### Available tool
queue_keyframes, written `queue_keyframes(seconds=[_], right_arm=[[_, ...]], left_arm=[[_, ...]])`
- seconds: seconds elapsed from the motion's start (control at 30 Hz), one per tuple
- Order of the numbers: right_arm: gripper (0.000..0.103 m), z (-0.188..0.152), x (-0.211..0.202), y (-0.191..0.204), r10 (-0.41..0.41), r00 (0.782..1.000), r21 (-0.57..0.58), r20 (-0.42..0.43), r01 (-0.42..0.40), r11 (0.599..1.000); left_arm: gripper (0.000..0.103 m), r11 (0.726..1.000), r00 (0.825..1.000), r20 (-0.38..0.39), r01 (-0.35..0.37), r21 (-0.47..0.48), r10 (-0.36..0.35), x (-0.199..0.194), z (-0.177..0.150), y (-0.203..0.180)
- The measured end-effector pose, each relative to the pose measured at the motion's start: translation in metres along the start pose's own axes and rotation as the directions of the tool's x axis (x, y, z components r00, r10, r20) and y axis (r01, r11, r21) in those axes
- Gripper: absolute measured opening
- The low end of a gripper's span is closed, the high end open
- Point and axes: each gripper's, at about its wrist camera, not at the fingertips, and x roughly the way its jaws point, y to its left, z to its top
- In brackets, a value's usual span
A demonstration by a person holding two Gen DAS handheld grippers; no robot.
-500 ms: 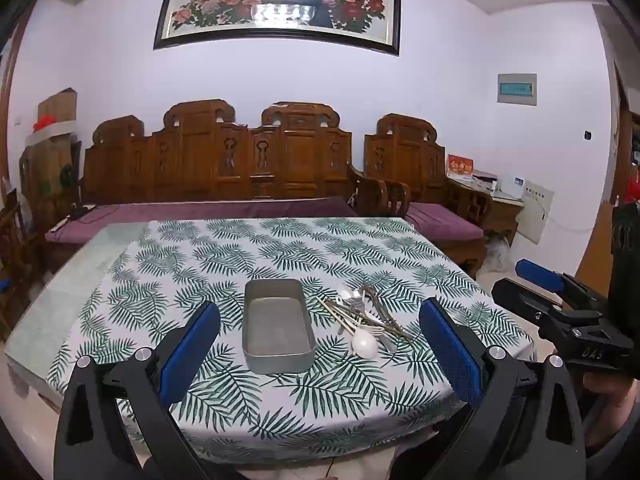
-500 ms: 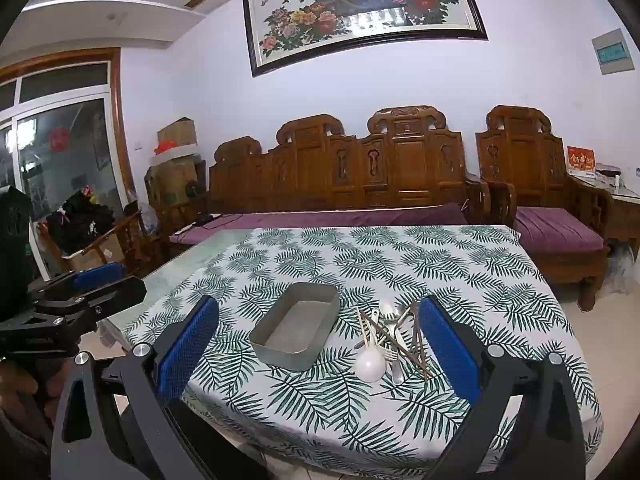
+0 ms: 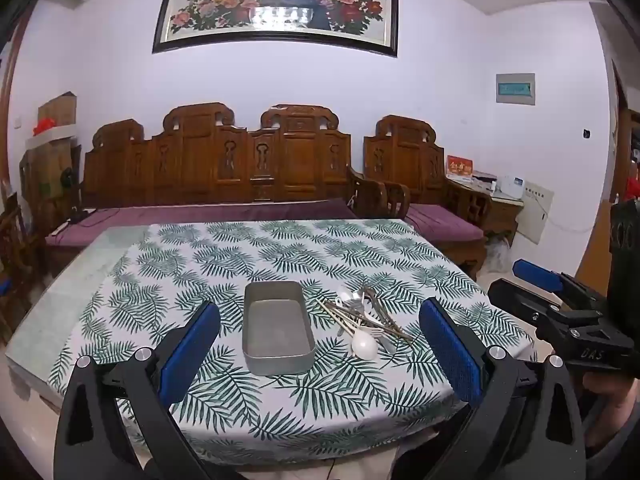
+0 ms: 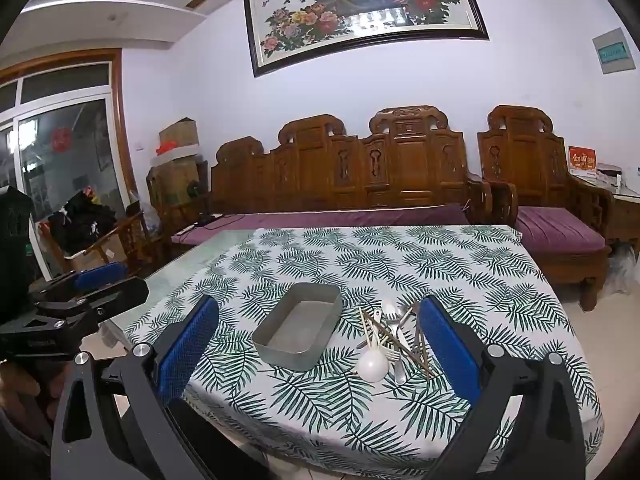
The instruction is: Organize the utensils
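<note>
A grey metal tray [image 3: 276, 326] [image 4: 298, 330] sits empty on the leaf-print tablecloth [image 3: 224, 256] [image 4: 460, 260]. Right of it lies a heap of utensils [image 3: 366, 314] [image 4: 394, 332]: chopsticks, metal spoons, forks and a white plastic spoon [image 3: 363, 346] [image 4: 373, 366]. My left gripper [image 3: 320, 350] hangs open before the table's near edge, nothing between its blue pads. My right gripper [image 4: 318, 348] is open too, held short of the table with the heap near its right pad. Each gripper shows at the side of the other's view: the right one [image 3: 536, 280], the left one [image 4: 92, 276].
A carved wooden bench with purple cushions [image 3: 208, 212] [image 4: 340, 216] runs behind the table, and an armchair [image 4: 548, 216] stands at the right. Bare glass tabletop [image 3: 60, 288] shows left of the cloth. Boxes and clutter [image 4: 84, 216] sit by the window at left.
Both views have crept very slightly closer to the table. The tray and the utensils lie where they were, and both grippers stay open.
</note>
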Motion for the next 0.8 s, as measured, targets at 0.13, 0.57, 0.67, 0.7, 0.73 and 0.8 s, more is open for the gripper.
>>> queue_keyframes(seconds=[0.13,0.57,0.67,0.7,0.73,0.8], right_arm=[[0.101,0.0005,0.0002,0.0009,0.001,1.0,0.001,0.001,-0.001,1.0],[0.101,-0.0005,0.0006,-0.0011,0.009,1.0,0.004,0.005,-0.009,1.0],[0.1,-0.0005,0.0009,-0.0006,0.009,1.0,0.003,0.005,-0.009,1.0],[0.1,-0.0003,0.0011,-0.0004,0.008,1.0,0.002,0.005,-0.008,1.0],[0.1,-0.0004,0.0005,-0.0012,0.009,1.0,0.004,0.006,-0.009,1.0],[0.101,-0.0003,0.0007,-0.0009,0.01,1.0,0.005,0.006,-0.01,1.0]], left_arm=[[0.096,1.0,1.0,0.002,0.001,0.002,-0.001,-0.0001,0.0005,0.0003],[0.096,1.0,1.0,0.005,-0.001,0.003,0.001,-0.0012,0.0009,-0.0021],[0.096,1.0,1.0,0.005,-0.001,0.003,0.001,-0.0011,0.0014,-0.0019],[0.096,1.0,1.0,0.005,-0.001,0.002,0.001,-0.0012,0.0013,-0.0019],[0.096,1.0,1.0,0.005,0.0,0.002,0.0,-0.0012,0.0017,-0.0022],[0.096,1.0,1.0,0.006,-0.001,0.003,0.0,-0.0011,0.0018,-0.0023]])
